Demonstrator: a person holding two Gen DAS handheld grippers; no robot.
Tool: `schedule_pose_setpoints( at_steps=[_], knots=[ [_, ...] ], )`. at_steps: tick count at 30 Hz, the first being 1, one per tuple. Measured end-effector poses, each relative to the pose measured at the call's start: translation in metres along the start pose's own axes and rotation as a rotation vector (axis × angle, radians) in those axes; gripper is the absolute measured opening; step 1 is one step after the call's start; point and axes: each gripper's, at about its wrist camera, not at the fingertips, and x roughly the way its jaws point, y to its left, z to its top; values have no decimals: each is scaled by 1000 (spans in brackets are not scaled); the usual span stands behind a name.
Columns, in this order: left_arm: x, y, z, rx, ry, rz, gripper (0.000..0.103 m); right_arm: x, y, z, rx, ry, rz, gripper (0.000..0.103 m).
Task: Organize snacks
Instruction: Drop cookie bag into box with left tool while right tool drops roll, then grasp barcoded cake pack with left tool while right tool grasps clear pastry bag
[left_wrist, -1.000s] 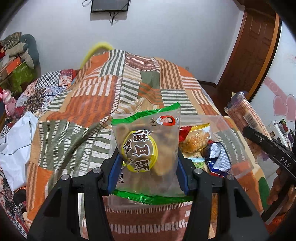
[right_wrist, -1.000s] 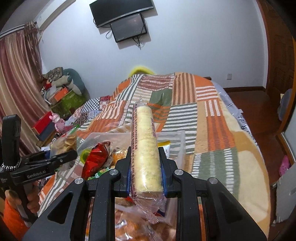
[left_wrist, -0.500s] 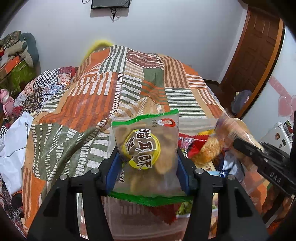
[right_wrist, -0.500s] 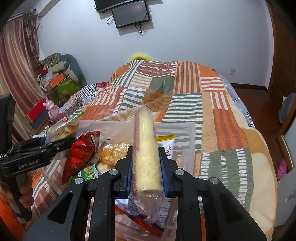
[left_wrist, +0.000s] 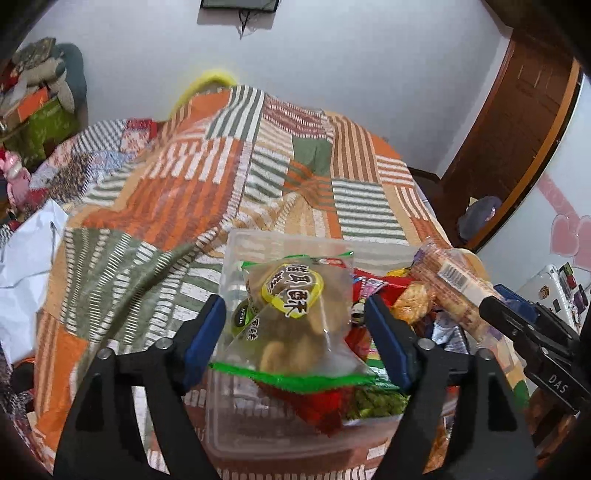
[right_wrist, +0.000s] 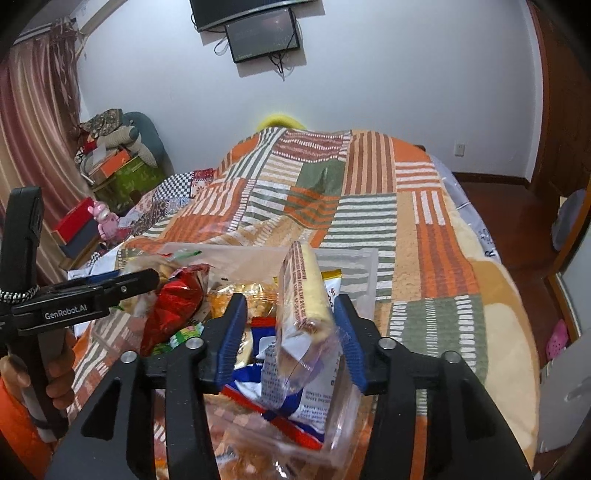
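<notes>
Counting two tools (left_wrist: 295, 328), one bin (left_wrist: 236, 258)

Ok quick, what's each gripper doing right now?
Left gripper: open, jaws just opening, green-edged snack bag loose between them.
Right gripper: open, just opening, long cracker pack released.

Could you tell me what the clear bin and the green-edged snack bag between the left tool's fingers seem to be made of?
The clear bin looks like rigid, slightly frosted plastic: its walls stand up and the quilt shows through. The green-edged snack bag looks like thin glossy plastic film: it creases, shines, and the pastries show inside.
</notes>
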Motion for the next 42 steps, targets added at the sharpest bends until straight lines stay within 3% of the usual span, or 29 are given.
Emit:
schedule_pose_setpoints(
  at_steps=[14,20,28,32,36,39,41,42],
  knots=[
    [-62,-22,-26,76,-51,19,91,-43,6,-19,-30,-27,4,77],
    [-66,-21,-48,85,-12,21,92,-34,11,-41,-45,40,20,84],
    [-59,-20,-79,129,43,39,92,0,21,-79,-89,193,43,85],
    [-52,-19,-87,136,69,34,92,13,19,-84,-52,238,85,96],
    [-44,-19,-94,140,87,31,92,28,17,-87,-13,296,117,96],
    [-41,-19,-98,140,99,26,92,25,22,-87,-29,286,118,94],
    [-39,-20,-100,139,107,24,92,23,24,-85,-34,281,141,74],
    [-39,-20,-101,136,115,22,92,22,25,-85,-33,280,146,73]
  ],
)
